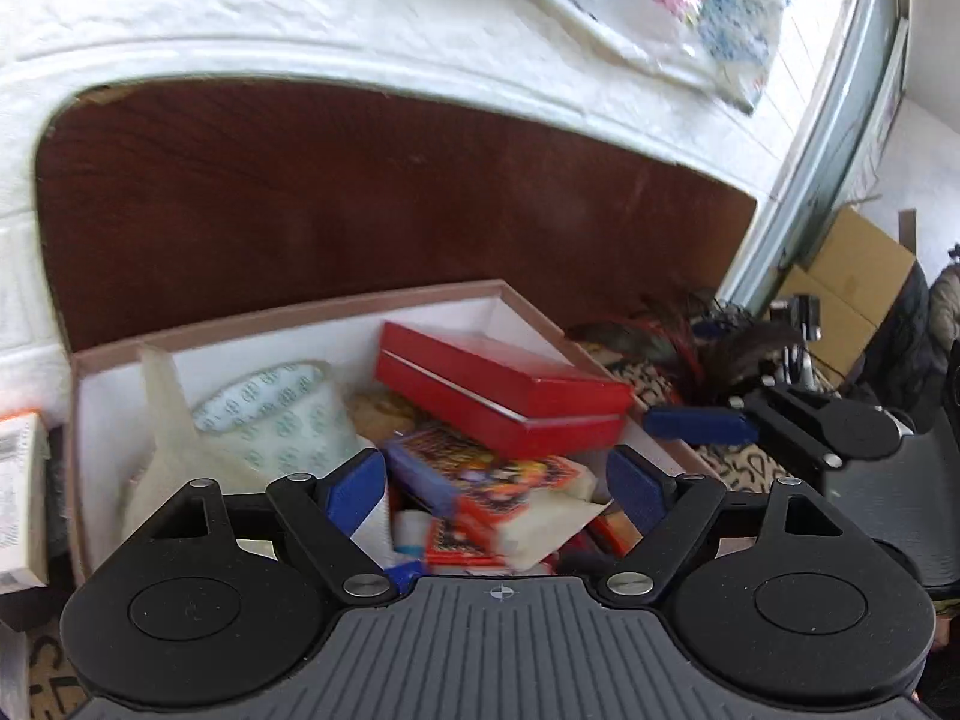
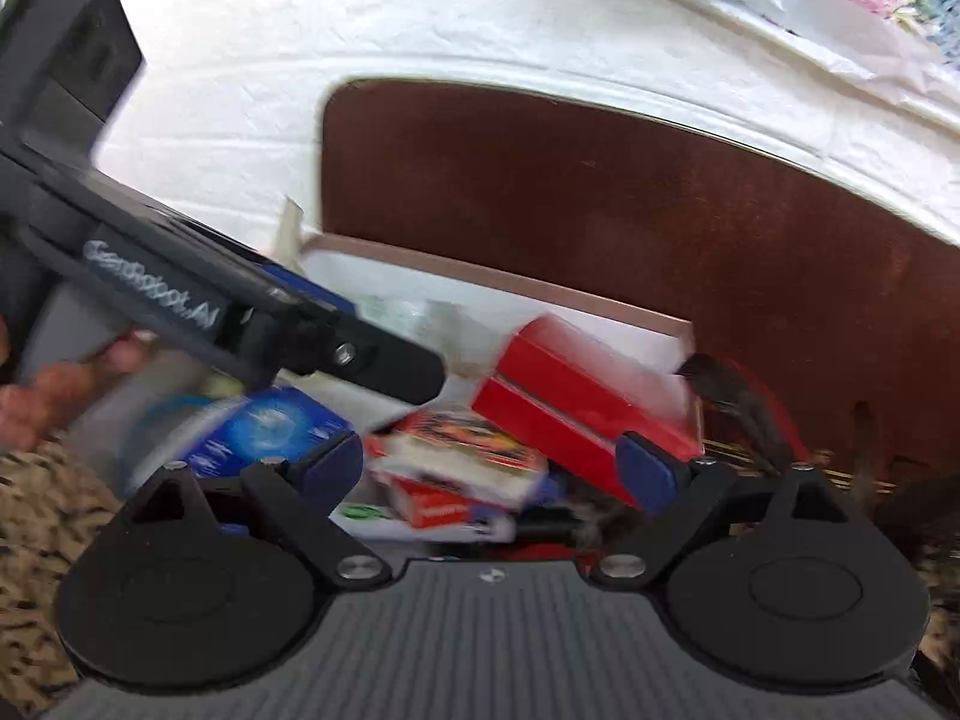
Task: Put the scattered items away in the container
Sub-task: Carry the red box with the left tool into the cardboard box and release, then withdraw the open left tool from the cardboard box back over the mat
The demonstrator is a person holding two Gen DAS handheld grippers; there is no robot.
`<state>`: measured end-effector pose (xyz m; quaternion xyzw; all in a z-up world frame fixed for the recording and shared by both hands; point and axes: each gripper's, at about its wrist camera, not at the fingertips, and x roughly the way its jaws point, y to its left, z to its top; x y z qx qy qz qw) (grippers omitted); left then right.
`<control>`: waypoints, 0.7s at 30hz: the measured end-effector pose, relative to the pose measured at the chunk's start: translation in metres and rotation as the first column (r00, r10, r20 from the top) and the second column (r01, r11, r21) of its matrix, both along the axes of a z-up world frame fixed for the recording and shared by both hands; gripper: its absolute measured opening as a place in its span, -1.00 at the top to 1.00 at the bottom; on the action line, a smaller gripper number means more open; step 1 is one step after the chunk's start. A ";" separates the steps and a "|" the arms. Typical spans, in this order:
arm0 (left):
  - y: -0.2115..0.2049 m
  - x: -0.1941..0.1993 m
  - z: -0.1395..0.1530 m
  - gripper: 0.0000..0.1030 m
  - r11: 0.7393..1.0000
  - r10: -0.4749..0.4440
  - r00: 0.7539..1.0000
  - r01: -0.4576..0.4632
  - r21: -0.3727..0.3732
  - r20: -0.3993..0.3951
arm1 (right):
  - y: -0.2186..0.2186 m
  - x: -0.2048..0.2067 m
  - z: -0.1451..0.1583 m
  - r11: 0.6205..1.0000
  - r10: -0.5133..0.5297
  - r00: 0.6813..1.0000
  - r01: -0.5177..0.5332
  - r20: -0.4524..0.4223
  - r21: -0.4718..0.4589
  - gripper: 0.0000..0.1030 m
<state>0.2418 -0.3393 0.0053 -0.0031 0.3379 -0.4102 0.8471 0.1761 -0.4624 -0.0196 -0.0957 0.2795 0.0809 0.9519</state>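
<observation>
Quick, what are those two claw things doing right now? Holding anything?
Left gripper: open, holding nothing, above the box of items.
Right gripper: open, holding nothing.

Both grippers, L (image 1: 497,483) & R (image 2: 491,468), tilted down, fingers wide apart, nothing held.

Readable text: "GenRobot.AI", white letters on the black side of the left gripper (image 2: 354,324), right wrist view | White carton (image 1: 18,498), left wrist view: printing too small to read | Other packaging: print blurred, unreadable
</observation>
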 end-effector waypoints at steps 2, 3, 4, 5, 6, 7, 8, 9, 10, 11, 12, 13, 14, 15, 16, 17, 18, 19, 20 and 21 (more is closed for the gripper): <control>-0.002 -0.006 -0.002 -0.72 1.000 -0.013 1.000 0.013 0.017 0.008 | -0.003 -0.004 0.001 0.998 -0.064 0.998 0.064 0.005 0.016 -0.78; -0.003 -0.010 -0.001 -0.75 1.000 -0.012 1.000 0.011 0.029 0.026 | -0.005 -0.006 0.003 0.997 -0.067 0.998 0.067 0.004 0.041 -0.79; -0.002 -0.016 0.000 -0.91 0.999 -0.002 0.999 0.000 0.038 0.050 | -0.006 -0.009 0.004 0.996 -0.062 0.998 0.062 -0.003 0.061 -0.82; 0.000 -0.020 0.002 -1.00 0.999 0.002 0.998 -0.006 0.047 0.069 | -0.006 -0.012 0.005 0.996 -0.053 0.999 0.053 -0.003 0.075 -0.83; 0.002 -0.025 0.004 -1.00 0.999 -0.003 0.997 0.000 0.050 0.076 | -0.004 -0.015 0.007 0.996 -0.047 0.999 0.047 0.002 0.080 -0.89; 0.006 -0.030 0.005 -1.00 0.999 -0.008 0.997 0.005 0.048 0.074 | 0.000 -0.020 0.009 0.996 -0.045 0.999 0.044 0.008 0.079 -0.94; 0.008 -0.035 0.008 -1.00 0.999 -0.005 0.998 0.002 0.045 0.067 | 0.004 -0.023 0.011 0.996 -0.041 0.999 0.040 0.014 0.075 -0.96; 0.012 -0.042 0.009 -1.00 0.999 0.007 0.998 -0.010 0.040 0.062 | 0.009 -0.030 0.013 0.997 -0.034 0.999 0.032 0.018 0.075 -0.97; 0.017 -0.050 0.011 -1.00 0.999 0.025 0.998 -0.026 0.032 0.060 | 0.015 -0.038 0.015 0.996 -0.025 0.999 0.024 0.020 0.081 -0.97; 0.021 -0.059 0.011 -1.00 0.999 0.039 0.998 -0.040 0.017 0.058 | 0.019 -0.046 0.017 0.996 -0.014 1.000 0.012 0.021 0.088 -0.98; 0.029 -0.069 0.010 -1.00 0.999 0.054 0.997 -0.054 -0.004 0.055 | 0.025 -0.054 0.018 0.996 0.003 1.000 -0.006 0.023 0.094 -0.98; 0.039 -0.080 0.008 -1.00 0.997 0.069 0.996 -0.068 -0.028 0.049 | 0.032 -0.059 0.020 0.995 0.022 0.999 -0.024 0.024 0.093 -0.98; 0.051 -0.091 0.006 -1.00 0.995 0.083 0.996 -0.081 -0.053 0.040 | 0.042 -0.066 0.020 0.995 0.040 0.999 -0.043 0.029 0.086 -0.99; 0.063 -0.103 0.002 -1.00 0.993 0.098 0.995 -0.095 -0.074 0.028 | 0.053 -0.074 0.020 0.995 0.062 0.997 -0.064 0.035 0.075 -0.99; 0.075 -0.113 -0.002 -1.00 0.990 0.111 0.994 -0.109 -0.091 0.015 | 0.064 -0.082 0.020 0.995 0.084 0.996 -0.087 0.041 0.058 -0.99; 0.087 -0.124 -0.006 -1.00 0.987 0.125 0.992 -0.124 -0.106 0.003 | 0.077 -0.092 0.018 0.993 0.107 0.993 -0.108 0.048 0.036 -0.99; 0.100 -0.134 -0.011 -1.00 0.983 0.140 0.990 -0.140 -0.116 -0.010 | 0.090 -0.101 0.016 0.992 0.128 0.990 -0.129 0.055 0.008 -0.99; 0.113 -0.144 -0.014 -1.00 0.980 0.155 0.988 -0.157 -0.120 -0.020 | 0.102 -0.110 0.014 0.989 0.149 0.987 -0.148 0.061 -0.021 -0.99; 0.126 -0.154 -0.018 -1.00 0.977 0.172 0.985 -0.174 -0.122 -0.028 | 0.116 -0.119 0.012 0.985 0.170 0.983 -0.167 0.064 -0.048 -0.99; 0.139 -0.163 -0.022 -1.00 0.973 0.190 0.981 -0.192 -0.126 -0.032 | 0.129 -0.127 0.010 0.980 0.192 0.979 -0.187 0.067 -0.067 -0.99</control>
